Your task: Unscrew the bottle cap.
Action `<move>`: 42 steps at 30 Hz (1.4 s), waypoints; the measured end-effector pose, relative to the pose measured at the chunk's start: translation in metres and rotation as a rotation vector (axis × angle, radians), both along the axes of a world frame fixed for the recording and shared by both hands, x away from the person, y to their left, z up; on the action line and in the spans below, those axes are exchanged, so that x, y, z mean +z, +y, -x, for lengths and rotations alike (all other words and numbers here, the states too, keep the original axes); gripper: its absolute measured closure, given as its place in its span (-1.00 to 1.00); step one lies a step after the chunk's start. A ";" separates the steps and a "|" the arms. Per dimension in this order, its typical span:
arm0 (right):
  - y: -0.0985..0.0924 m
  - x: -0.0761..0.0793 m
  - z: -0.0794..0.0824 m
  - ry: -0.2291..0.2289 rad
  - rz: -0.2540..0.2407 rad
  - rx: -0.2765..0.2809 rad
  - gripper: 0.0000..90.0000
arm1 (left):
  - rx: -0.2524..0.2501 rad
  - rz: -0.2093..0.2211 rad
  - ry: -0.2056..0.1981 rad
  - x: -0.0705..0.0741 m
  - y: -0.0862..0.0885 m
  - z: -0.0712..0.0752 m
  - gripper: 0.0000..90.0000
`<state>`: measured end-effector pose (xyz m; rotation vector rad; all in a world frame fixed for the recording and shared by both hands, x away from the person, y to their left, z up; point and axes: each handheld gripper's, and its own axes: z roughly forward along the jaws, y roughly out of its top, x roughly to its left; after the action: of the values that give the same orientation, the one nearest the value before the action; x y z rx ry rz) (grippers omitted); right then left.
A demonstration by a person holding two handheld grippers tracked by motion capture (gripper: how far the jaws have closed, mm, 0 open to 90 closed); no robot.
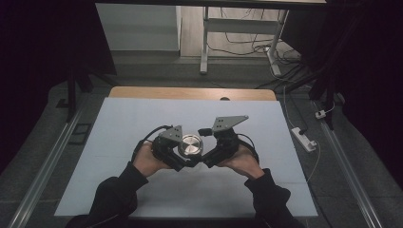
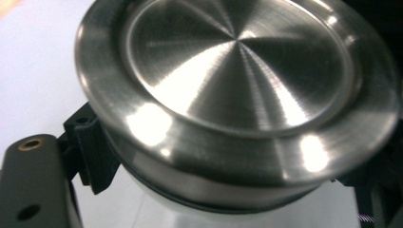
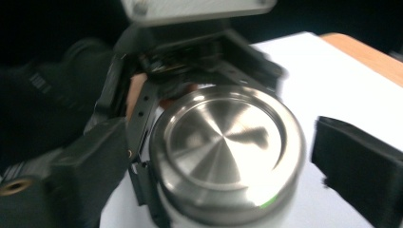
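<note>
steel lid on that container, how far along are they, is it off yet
Not off yet. Done so far: both grippers have closed in on the container at mid-table. In hand: the left gripper holds it just below the steel lid, and the right gripper has a jaw on either side, apparently not yet touching. Left: the lid sits flat on the white body, so any opening remains.
</note>
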<state>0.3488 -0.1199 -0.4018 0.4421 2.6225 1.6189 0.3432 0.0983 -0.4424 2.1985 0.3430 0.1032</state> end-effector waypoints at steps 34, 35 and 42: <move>0.008 -0.005 0.011 -0.039 0.005 0.105 -0.59 | -0.200 0.008 -0.009 0.005 -0.001 0.010 -0.66; 0.007 -0.005 0.012 -0.039 0.001 0.143 -0.59 | -0.227 0.012 -0.012 0.005 -0.002 0.011 -0.66; 0.000 -0.002 0.012 -0.061 -0.035 0.187 -0.81 | -0.195 0.009 -0.029 0.007 -0.004 0.013 -0.66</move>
<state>0.3369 -0.1199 -0.4039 0.1493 2.6640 1.7017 0.3306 0.0944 -0.4359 2.2072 0.1114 0.0268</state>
